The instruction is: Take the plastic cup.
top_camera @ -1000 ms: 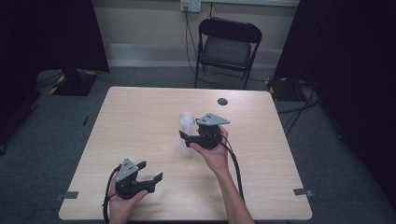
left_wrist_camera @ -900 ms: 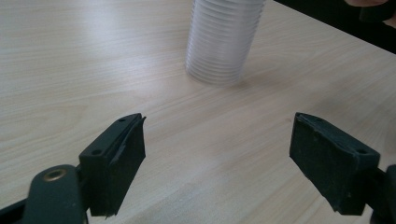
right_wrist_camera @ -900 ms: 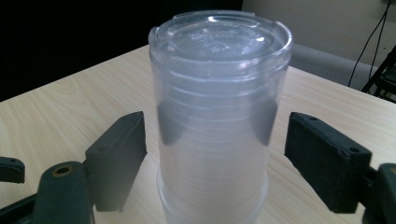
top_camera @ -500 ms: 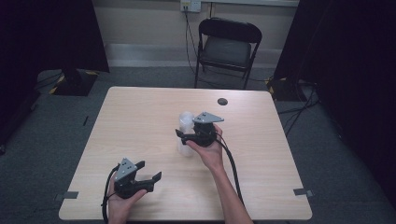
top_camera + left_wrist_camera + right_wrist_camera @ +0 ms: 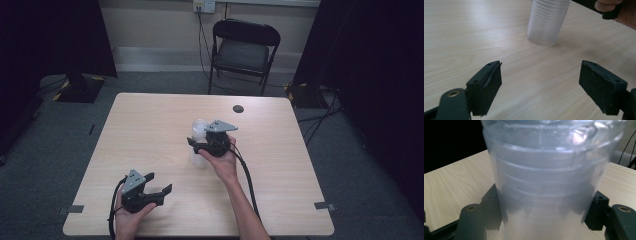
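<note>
Wooden table (image 5: pixel 280 165) — right hand-held gripper (image 5: pixel 196 145) just closed on unlabelled ribbed cup (image 5: pixel 544 182); left hand-held gripper (image 5: pixel 161 186) wide.

Stack of clear ribbed plastic cups (image 5: pixel 549 177) dead centre, upright, running off frame at 12 o'clock. Right gripper (image 5: pixel 544 217) at 6 o'clock, black jaws either side of the stack, at 8 and 4 o'clock, pads against the cup wall, just been closing on it. Jaw shapes seen through the plastic low down. Light wood table (image 5: pixel 454 185) at 9 o'clock and 3 o'clock. Dark backdrop at 10 o'clock. Cables at 2 o'clock, blurred.
</note>
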`<state>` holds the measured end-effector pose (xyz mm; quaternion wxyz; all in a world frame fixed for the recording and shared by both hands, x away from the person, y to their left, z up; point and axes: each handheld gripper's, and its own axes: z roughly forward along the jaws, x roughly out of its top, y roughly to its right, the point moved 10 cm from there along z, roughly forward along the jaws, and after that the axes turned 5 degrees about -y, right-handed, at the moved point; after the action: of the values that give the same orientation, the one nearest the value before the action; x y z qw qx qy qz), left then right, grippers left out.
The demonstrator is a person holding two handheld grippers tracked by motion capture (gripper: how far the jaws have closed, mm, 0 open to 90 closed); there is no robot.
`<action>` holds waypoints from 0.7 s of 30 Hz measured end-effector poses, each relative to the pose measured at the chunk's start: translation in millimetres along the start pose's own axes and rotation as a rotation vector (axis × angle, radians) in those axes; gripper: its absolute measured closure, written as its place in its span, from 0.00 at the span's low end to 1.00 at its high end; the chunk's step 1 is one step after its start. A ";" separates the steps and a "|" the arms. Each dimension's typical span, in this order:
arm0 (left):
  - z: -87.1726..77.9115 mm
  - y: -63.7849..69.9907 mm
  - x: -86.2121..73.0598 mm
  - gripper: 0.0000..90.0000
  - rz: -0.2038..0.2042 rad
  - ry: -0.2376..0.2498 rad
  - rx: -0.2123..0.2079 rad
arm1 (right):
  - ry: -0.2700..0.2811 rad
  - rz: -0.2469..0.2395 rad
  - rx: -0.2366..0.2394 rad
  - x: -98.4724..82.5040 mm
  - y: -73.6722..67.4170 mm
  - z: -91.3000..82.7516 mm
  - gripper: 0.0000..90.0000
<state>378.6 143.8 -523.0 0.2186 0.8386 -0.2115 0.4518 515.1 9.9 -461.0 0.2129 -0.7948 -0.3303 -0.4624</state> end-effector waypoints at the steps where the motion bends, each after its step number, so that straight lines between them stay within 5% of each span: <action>1: 0.5 0.7 0.3 0.20 0.001 0.000 -0.001 | 0.000 -0.001 -0.002 1.4 0.3 -1.2 0.35; 21: 3.9 3.6 -3.8 0.20 0.002 -0.011 -0.010 | 0.031 0.014 0.014 18.3 2.3 -7.4 0.34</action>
<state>377.3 139.3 -527.6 0.2213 0.8398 -0.2158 0.4463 518.8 9.5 -441.5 0.2271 -0.7883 -0.3245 -0.4709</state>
